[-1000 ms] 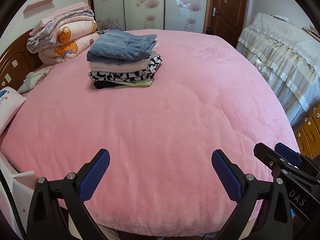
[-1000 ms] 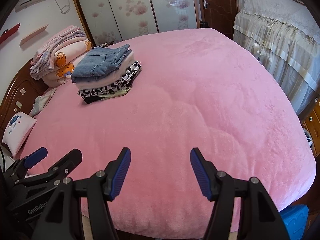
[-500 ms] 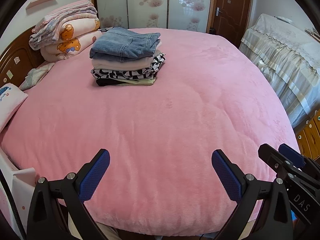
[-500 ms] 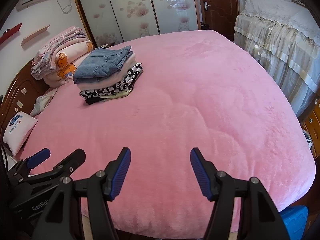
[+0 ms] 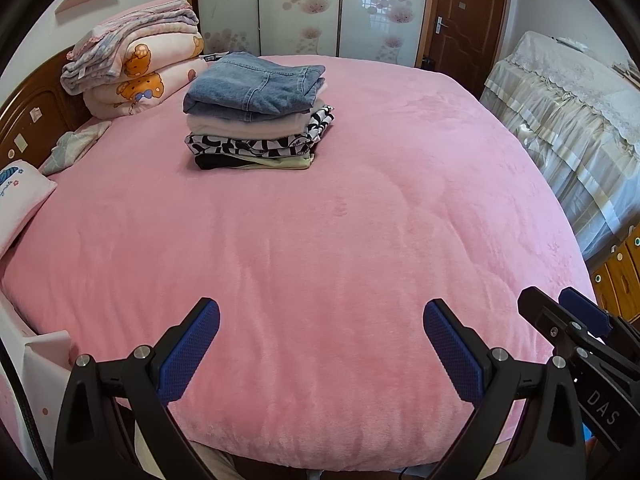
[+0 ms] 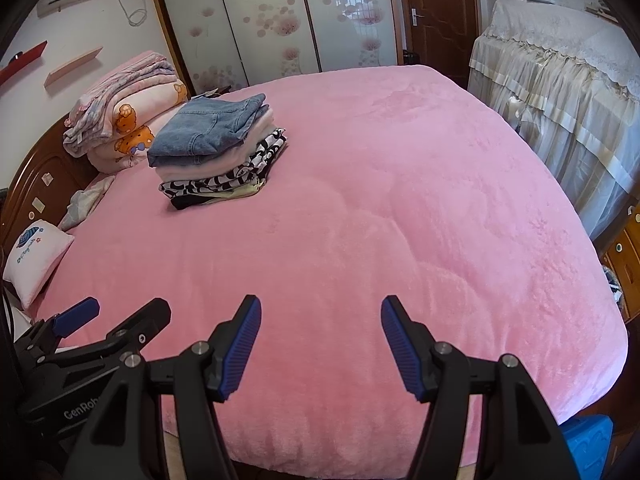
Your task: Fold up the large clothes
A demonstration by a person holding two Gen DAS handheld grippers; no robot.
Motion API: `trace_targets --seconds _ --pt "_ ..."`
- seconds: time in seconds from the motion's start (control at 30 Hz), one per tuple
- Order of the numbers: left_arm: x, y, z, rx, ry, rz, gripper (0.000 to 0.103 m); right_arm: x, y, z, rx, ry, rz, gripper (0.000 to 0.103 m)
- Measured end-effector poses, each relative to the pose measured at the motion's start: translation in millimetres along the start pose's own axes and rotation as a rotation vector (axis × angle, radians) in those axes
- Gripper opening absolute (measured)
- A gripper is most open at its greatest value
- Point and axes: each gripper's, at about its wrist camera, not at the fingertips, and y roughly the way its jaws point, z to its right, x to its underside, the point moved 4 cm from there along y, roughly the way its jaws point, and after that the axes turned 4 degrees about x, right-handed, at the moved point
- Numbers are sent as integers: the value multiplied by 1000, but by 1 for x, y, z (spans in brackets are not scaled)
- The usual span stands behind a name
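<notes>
We judged folding finished: the folded stack [image 5: 256, 116] sat at eleven o'clock, our left gripper [image 5: 320, 344] and right gripper [image 6: 320, 340] both spread wide and empty.

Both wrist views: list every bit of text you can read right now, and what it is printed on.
"DAS": on the black body of the right gripper, seen at the lower right of the left wrist view.
"GenRob", cut off by an arm in front: on the body of the left gripper, in the right wrist view.
Script on the small pink pillow under its blue drawing: too small to read.
</notes>
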Motion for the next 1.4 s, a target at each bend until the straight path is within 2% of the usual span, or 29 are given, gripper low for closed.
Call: trace_targets --seconds 0.2,0.47,1.4 --pt "1 0 -3 2 -12 -2 101 -1 -1 0 -13 2 2 74" --pt "2 -2 -4 -1 -16 1 101 0 -5 -7 -11 0 20 74" --pt "8 -3 -9 -27 -25 -3 101 7 0 -13 -18 0 2 75"
